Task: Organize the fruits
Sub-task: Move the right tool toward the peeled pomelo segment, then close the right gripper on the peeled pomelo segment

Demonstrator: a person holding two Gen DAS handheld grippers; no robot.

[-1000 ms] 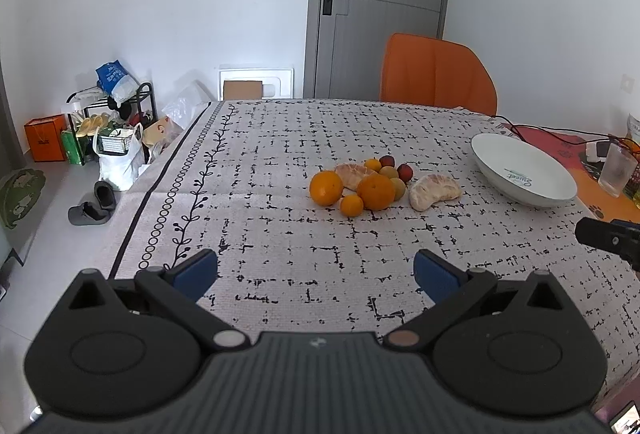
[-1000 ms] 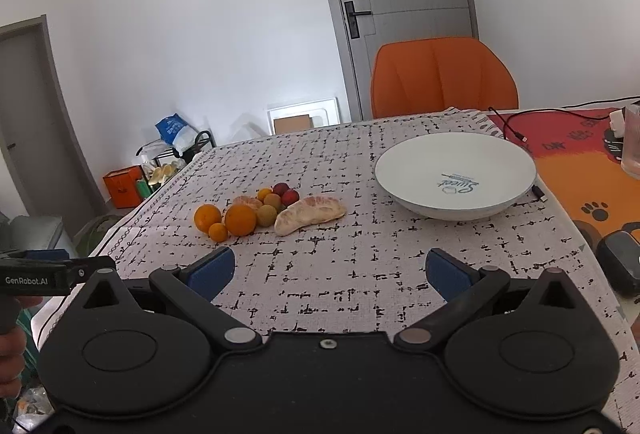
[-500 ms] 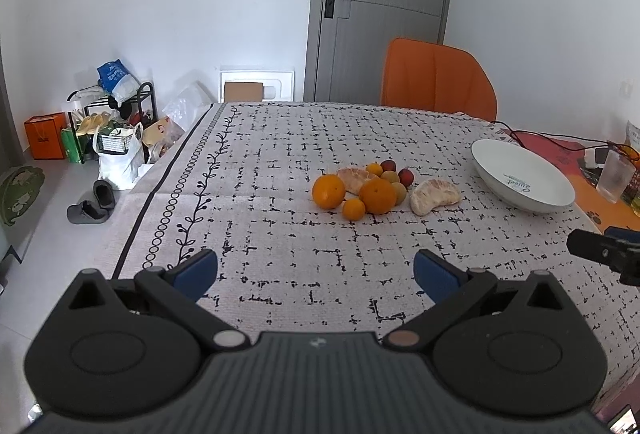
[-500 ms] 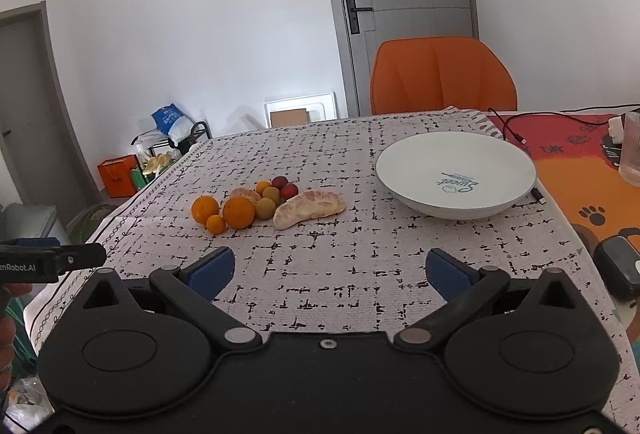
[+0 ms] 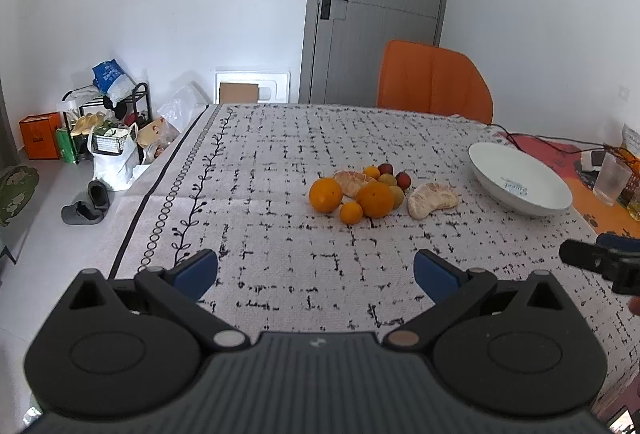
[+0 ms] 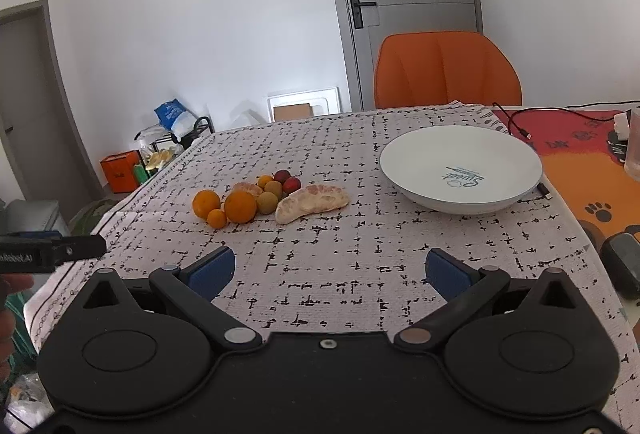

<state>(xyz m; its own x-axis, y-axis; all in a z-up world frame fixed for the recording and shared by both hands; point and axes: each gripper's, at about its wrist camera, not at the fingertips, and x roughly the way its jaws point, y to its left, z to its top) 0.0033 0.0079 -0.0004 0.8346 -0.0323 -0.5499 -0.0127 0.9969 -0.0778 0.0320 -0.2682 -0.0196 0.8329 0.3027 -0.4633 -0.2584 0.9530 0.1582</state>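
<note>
A cluster of fruit lies mid-table: two large oranges [image 5: 326, 195] [image 5: 375, 199], a small orange [image 5: 351, 212], a peeled citrus half [image 5: 352, 182], small yellow-green and red fruits [image 5: 403, 179], and a peeled pomelo piece [image 5: 432, 199] to its right. In the right wrist view the same oranges [image 6: 240, 207] and pomelo piece [image 6: 312, 202] lie left of a white bowl [image 6: 460, 170], which looks empty. That bowl [image 5: 520, 190] is at the right in the left wrist view. My left gripper [image 5: 316, 270] and right gripper [image 6: 328, 268] both stand open over bare cloth, well short of the fruit.
A patterned cloth [image 5: 280, 234] covers the table. An orange chair [image 5: 434, 86] stands at the far side. A red-orange mat [image 6: 588, 162] with a cable, a glass [image 5: 610, 182] and small items lies right of the bowl. Bags and a rack [image 5: 108, 122] stand on the floor at left.
Both grippers have pulled back and risen slightly, so the fruit and bowl look a little farther away. Both stay open; nothing on the table has moved.
</note>
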